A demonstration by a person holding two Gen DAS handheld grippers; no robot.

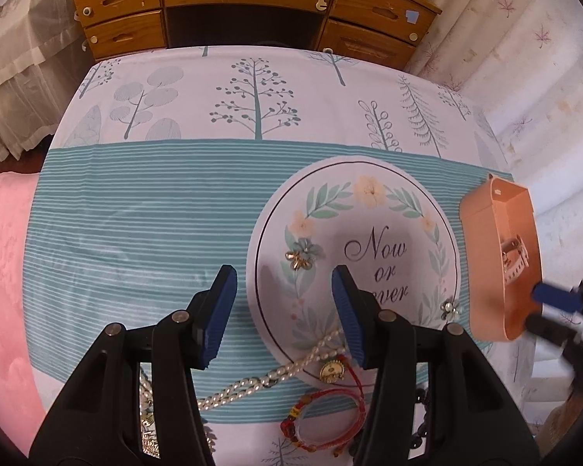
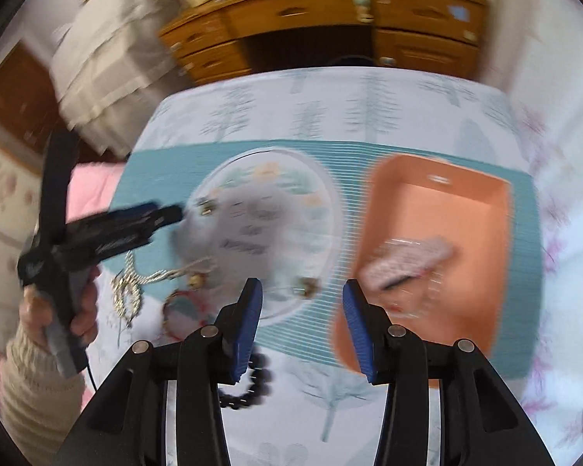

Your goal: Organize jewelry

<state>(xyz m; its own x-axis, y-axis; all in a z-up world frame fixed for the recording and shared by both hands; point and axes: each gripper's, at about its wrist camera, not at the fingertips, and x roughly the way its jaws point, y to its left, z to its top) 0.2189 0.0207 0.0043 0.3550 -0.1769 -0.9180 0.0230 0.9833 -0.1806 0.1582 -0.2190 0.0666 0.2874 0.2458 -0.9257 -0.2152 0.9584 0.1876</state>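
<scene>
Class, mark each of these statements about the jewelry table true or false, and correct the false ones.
1. The left hand-held gripper is open and holds nothing. True.
2. The round plate reads "Now or never". True.
3. The orange tray is empty. False: a blurred pale item lies in it.
4. The pearl necklace lies wholly on the plate. False: it trails off onto the striped cloth.
5. The red bracelet lies in the tray. False: it lies near the plate's edge.
</scene>
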